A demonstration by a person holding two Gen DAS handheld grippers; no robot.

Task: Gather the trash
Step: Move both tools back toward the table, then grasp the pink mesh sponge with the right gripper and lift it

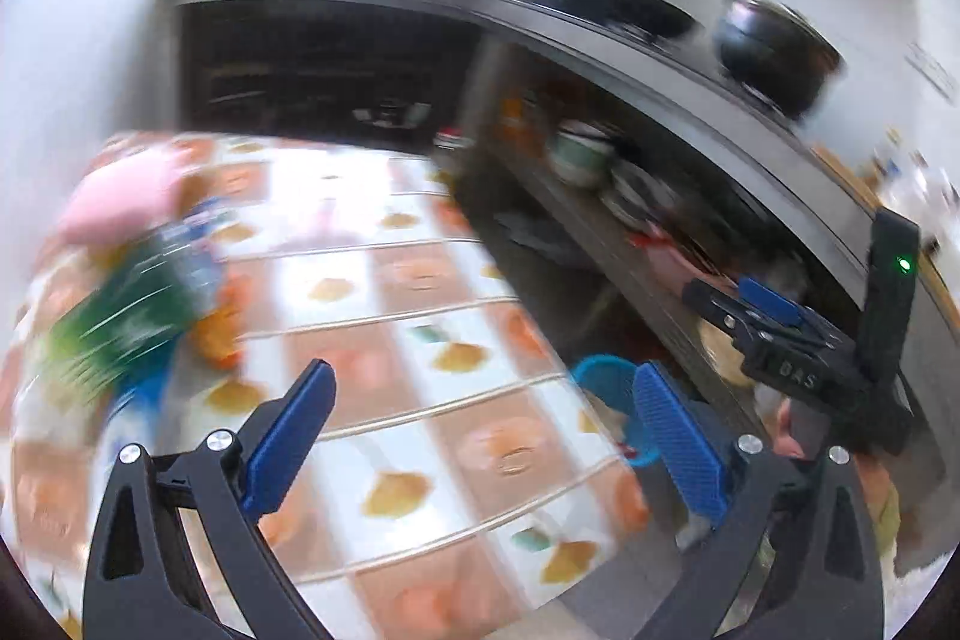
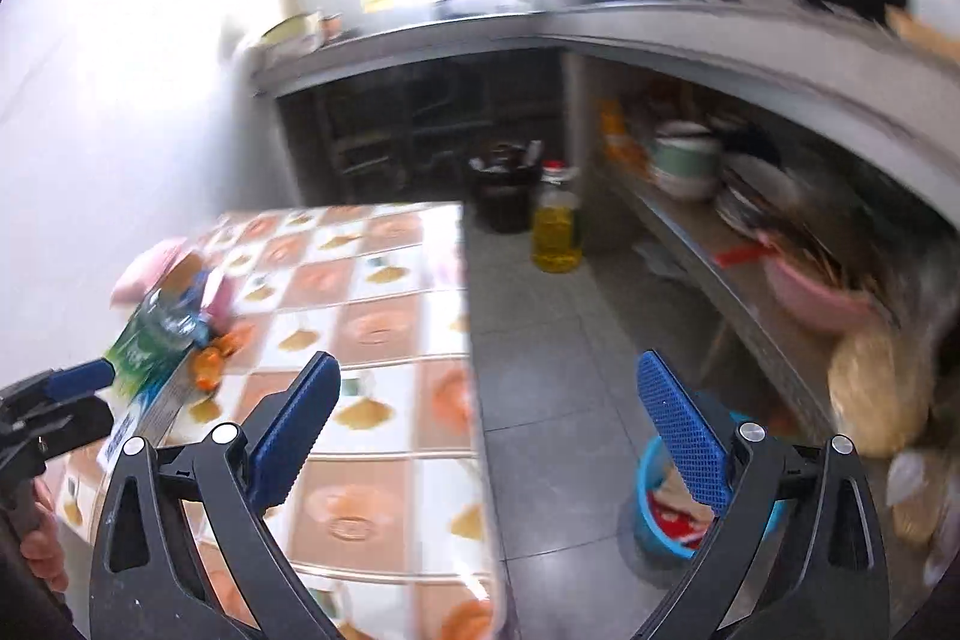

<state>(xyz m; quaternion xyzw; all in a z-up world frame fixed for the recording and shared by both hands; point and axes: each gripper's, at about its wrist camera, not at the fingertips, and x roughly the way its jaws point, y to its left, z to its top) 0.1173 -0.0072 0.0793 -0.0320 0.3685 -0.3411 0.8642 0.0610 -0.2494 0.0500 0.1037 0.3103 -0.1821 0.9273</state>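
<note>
Glossy checked tablecloth [image 2: 384, 304], round blue bin [image 2: 651, 520] — ribbed fingers [image 2: 684, 430] spread

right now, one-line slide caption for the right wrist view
Open right gripper hovers over the tiled table's edge, wrappers at left, blue trash bin on the floor at right.

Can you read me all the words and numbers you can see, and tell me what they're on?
"DAS", or something close to it: raised letters on the black body of the right gripper, seen from the left wrist view; partly blurred.
Green and white package on the table: print too blurred to read.
Box edge beside it: blue lettering, unreadable.
Wall sign: too blurred.
</note>
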